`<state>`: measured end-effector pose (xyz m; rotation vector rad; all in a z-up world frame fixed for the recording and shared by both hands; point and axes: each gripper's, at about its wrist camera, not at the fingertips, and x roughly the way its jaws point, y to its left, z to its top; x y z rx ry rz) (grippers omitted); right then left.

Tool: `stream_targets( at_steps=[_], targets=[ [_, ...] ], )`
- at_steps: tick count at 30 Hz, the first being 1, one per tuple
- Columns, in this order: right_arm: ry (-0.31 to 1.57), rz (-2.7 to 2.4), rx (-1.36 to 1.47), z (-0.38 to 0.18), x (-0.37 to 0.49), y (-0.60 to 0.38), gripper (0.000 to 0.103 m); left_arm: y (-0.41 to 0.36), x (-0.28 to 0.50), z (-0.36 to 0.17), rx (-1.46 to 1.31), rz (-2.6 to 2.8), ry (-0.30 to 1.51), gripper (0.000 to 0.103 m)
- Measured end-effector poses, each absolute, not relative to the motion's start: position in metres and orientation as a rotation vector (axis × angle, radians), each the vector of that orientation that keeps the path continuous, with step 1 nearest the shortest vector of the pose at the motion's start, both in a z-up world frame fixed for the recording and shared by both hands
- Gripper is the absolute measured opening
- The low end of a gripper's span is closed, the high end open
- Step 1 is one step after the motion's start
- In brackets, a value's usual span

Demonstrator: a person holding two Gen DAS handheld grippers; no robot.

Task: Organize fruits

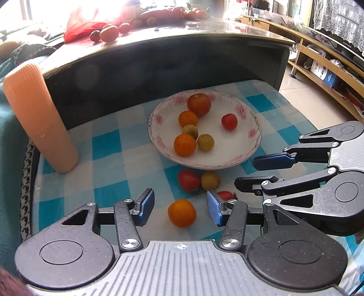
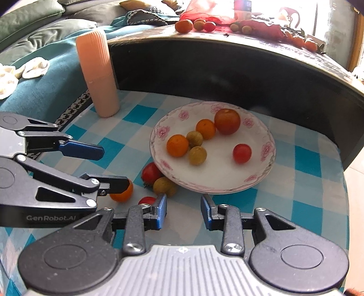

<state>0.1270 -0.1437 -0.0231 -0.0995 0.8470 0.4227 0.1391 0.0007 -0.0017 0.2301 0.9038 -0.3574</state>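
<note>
On a blue-and-white checked cloth (image 1: 109, 145) below a dark tabletop (image 1: 173, 45), a floral-rimmed white plate (image 1: 254, 136) is seen holding six fruits: a large reddish tomato (image 1: 199, 104), two oranges, two yellowish-green fruits and a small red tomato (image 1: 229, 121). Four more fruits are left on the cloth just in front of the plate. A loose orange (image 1: 182, 213) is framed between the spread fingers of the left claw (image 1: 179, 210), which is released and grasps nothing; the pads stand clear of the fruit on both sides. Just beyond it, a red tomato (image 1: 188, 181) and a yellowish fruit (image 1: 210, 180) lie touching each other beside the plate's near rim, and a smaller red fruit (image 1: 225, 195) is partly hidden behind the left claw's finger. The right claw (image 2: 183, 211) is likewise held released, with only bare cloth between its blue pads. A ribbed peach-coloured cup (image 1: 38, 118) is stood upright at the cloth's far left corner. More fruits and a red bag (image 2: 204, 11) are scattered on the upper tabletop.
</note>
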Motion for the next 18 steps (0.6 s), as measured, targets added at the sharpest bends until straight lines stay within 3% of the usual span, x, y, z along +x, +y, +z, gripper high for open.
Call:
stream_targets(
  at_steps=[18],
  targets=[
    [0.856,0.437,-0.117,-0.032,0.133,-0.133,0.047,0.013,0.146,-0.012,0.210,-0.362,0.942,0.061]
  ],
)
